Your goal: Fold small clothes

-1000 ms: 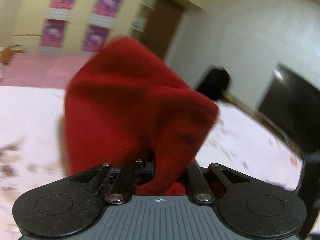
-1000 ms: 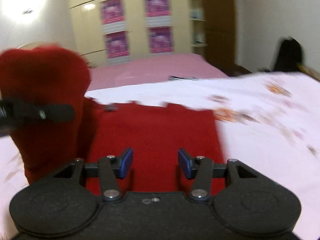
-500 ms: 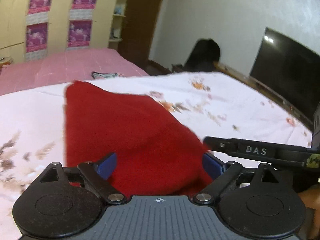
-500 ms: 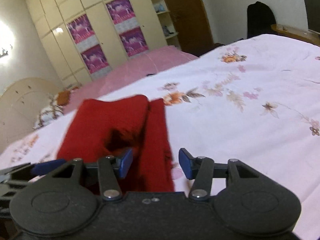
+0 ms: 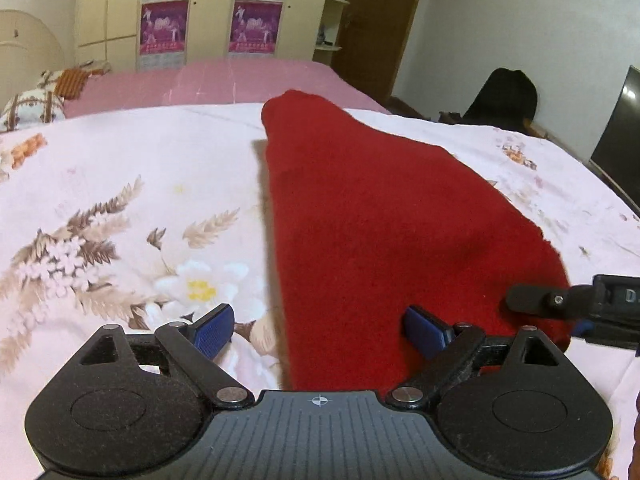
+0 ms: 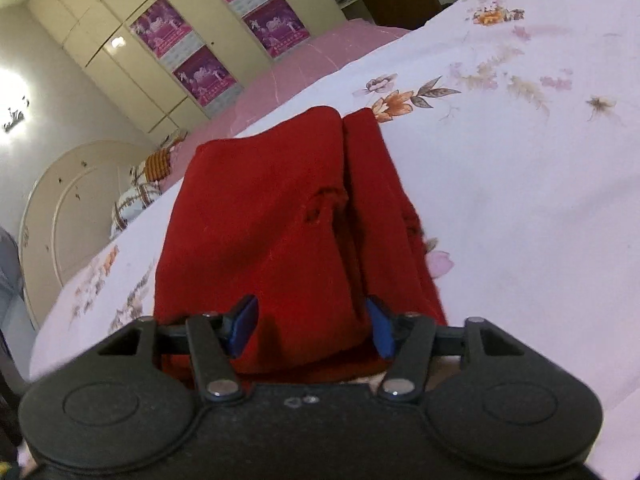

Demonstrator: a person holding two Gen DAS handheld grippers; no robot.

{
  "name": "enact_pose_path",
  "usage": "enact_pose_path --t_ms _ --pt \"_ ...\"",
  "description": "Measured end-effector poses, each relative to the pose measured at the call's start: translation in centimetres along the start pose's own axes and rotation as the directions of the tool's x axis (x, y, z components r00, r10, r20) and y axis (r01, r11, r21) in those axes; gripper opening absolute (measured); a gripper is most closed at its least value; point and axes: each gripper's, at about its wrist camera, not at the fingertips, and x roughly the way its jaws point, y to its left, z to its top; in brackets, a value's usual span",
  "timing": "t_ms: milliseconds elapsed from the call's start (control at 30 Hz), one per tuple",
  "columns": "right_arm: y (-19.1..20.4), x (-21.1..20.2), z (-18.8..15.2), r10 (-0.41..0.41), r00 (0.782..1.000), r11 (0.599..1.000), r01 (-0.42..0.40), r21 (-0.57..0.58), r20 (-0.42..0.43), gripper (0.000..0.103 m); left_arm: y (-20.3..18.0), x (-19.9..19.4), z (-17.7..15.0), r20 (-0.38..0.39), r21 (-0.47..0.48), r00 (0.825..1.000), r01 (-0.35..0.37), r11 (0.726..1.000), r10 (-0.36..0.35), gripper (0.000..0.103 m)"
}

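Note:
A red knit garment (image 5: 380,216) lies folded on the floral white bedsheet (image 5: 120,184). My left gripper (image 5: 320,326) is open and empty, its blue pads straddling the garment's near left edge. The garment also shows in the right wrist view (image 6: 280,220), with one layer folded over another and a narrow strip showing on its right. My right gripper (image 6: 312,326) is open and empty, low over the garment's near edge. A finger of the right gripper (image 5: 560,304) shows at the garment's right edge in the left wrist view.
A pink bedcover (image 5: 224,84) lies behind the sheet, with pillows (image 5: 36,104) at the far left. A wardrobe with purple posters (image 5: 208,12) stands behind. A black chair (image 5: 504,100) and a dark TV screen (image 5: 620,136) are on the right.
My left gripper let go of the red garment and opened; the lifted part now lies folded flat on the bed. My right gripper stayed open and moved closer over the near edge.

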Motion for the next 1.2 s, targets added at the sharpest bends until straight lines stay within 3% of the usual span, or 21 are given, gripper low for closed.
enact_pose_path --t_ms 33,133,233,300,333,500,600,733,933,1100,1200 --pt "0.2 0.0 0.1 0.003 1.0 1.0 -0.003 -0.008 0.002 0.032 -0.1 0.1 0.2 -0.003 -0.007 1.0 0.0 1.0 0.0 0.091" --pt "0.6 0.1 0.5 0.019 1.0 1.0 -0.019 -0.02 0.003 0.032 0.1 0.0 -0.1 -0.003 -0.015 1.0 0.002 1.0 -0.002 0.091" --pt "0.4 1.2 0.7 0.013 1.0 1.0 -0.013 -0.028 -0.01 0.042 0.0 1.2 0.2 -0.001 -0.013 1.0 0.003 1.0 -0.003 0.091" --pt "0.5 1.8 1.0 0.017 1.0 0.999 -0.017 -0.034 -0.013 0.031 -0.1 1.4 0.3 -0.001 -0.016 1.0 0.001 1.0 -0.001 0.091" --pt "0.5 1.8 1.3 0.022 1.0 0.999 -0.022 -0.043 -0.012 0.02 -0.2 1.2 0.5 0.004 -0.017 1.0 0.003 1.0 -0.003 0.091" --pt "1.0 -2.1 2.1 0.022 0.995 0.994 -0.011 -0.111 0.101 0.015 -1.5 1.1 1.4 0.055 0.0 0.997 0.044 0.999 -0.044 0.091" --pt "-0.4 -3.3 2.2 0.006 0.995 0.996 0.003 -0.087 0.103 0.013 -2.7 1.9 1.4 0.036 0.015 0.998 0.055 0.998 -0.055 0.091" --pt "-2.5 -1.0 -0.2 -0.049 0.999 0.998 0.049 -0.05 0.002 0.014 -2.3 4.2 0.2 -0.046 -0.018 0.998 0.05 0.999 -0.051 0.091" --pt "-2.3 -3.3 0.1 -0.076 0.993 0.994 0.083 -0.075 0.095 0.029 -2.2 2.1 1.6 0.006 -0.007 0.998 0.059 0.998 -0.059 0.091" --pt "-0.5 -3.9 2.8 -0.074 0.98 0.983 0.102 -0.149 0.187 0.027 -1.0 1.7 4.9 0.075 -0.06 0.996 0.059 0.996 -0.054 0.091" --pt "1.2 -2.1 4.7 -0.067 0.979 0.974 0.106 -0.202 0.192 0.026 -0.6 3.4 6.9 0.091 -0.057 0.996 0.01 0.998 -0.005 0.091"
